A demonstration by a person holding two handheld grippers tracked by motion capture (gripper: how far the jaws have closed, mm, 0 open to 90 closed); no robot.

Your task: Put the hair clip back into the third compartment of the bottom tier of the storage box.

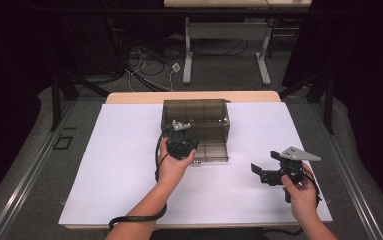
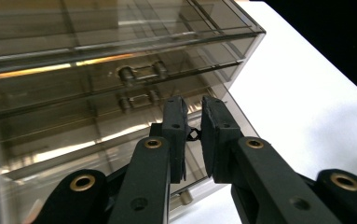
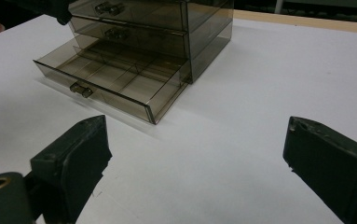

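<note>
Left gripper (image 2: pixel 194 133) jaws pinch small black item (tiny); right gripper (image 3: pixel 197 163) agape; drawer (image 3: pixel 115 86) out.

Drawer cabinet (image 3: pixel 167 42): smoky clear plastic, glossy, smooth, reflective; small shiny handles (image 2: pixel 141 73). Table cover (image 1: pixel 124 165): white, matt, paper-like; bare wood edge (image 1: pixel 194 96) showed behind. Left gripper (image 2: pixel 194 135) and right gripper (image 3: pixel 197 163): black matt plastic, brass-coloured rivets (image 2: pixel 82 182); pads looked rubbery, slightly rough.
</note>
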